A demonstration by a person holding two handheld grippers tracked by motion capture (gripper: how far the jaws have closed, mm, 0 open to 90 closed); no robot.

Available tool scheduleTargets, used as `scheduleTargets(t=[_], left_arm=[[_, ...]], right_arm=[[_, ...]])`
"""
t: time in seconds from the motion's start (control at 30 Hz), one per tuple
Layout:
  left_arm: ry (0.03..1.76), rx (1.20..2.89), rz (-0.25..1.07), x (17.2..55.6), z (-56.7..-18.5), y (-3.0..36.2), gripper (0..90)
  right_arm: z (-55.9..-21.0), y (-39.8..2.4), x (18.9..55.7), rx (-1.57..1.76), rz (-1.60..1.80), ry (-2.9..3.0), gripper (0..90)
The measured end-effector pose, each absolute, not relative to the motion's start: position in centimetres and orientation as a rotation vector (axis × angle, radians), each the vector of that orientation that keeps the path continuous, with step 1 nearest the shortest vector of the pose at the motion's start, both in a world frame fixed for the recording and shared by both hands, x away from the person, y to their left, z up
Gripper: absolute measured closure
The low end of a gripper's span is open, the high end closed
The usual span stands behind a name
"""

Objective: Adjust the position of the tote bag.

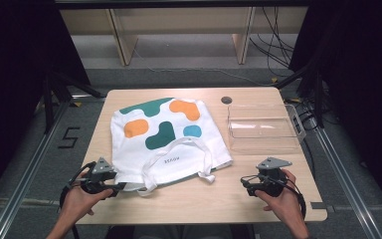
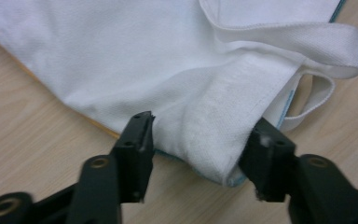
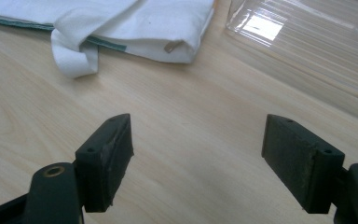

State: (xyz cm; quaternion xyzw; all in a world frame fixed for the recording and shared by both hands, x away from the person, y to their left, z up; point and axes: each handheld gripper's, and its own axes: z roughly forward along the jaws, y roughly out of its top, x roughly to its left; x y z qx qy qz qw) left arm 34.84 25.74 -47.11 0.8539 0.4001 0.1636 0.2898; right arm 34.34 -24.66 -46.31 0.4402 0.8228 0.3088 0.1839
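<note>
- We see a white tote bag lying flat on the desk, left of centre, printed side up with green, orange and blue shapes; its handles trail toward our near edge
- Bag's long axis runs from the near-left corner up and away toward the far side of the desk, slightly skewed to the desk edge
- Left gripper sits at the bag's near-left corner; in the left gripper view the folded corner of cloth lies between the two jaws
- Left jaws half-closed around that corner: the right-hand pad looks against the hem, the left-hand pad seems just short of the fabric. We judge no firm pinch yet
- Right gripper rests on bare desk near the front right, jaws spread wide with nothing between them
- From the right gripper the bag's near-right corner lies ahead and to its left, a stretch of bare wood between; a loop of handle lies further left
- A clear plastic bin stands on the right half of the desk, just beside the bag's right edge, beyond the right gripper
- Left hand is plainly the nearer one. We judge the coming move turns on closing on that corner, then the right gripper reaching forward-left to the opposite corner
</note>
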Motion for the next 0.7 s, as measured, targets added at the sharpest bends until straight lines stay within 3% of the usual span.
scheduleTargets(t=[0.03,0.13,0.7], left_arm=[[1.065,2.292,0.424,35.2,-47.1,26.0,69.2],[1.092,2.248,0.420,35.5,-46.5,26.6,77.3],[1.134,2.217,0.418,36.3,-45.7,29.7,81.7]], right_arm=[[-46.3,-24.5,34.3,1.256,0.873,2.323,25.4],[-46.3,-24.2,34.4,1.246,0.870,2.331,25.4],[-48.0,-20.5,38.2,1.041,0.891,2.430,33.6]])
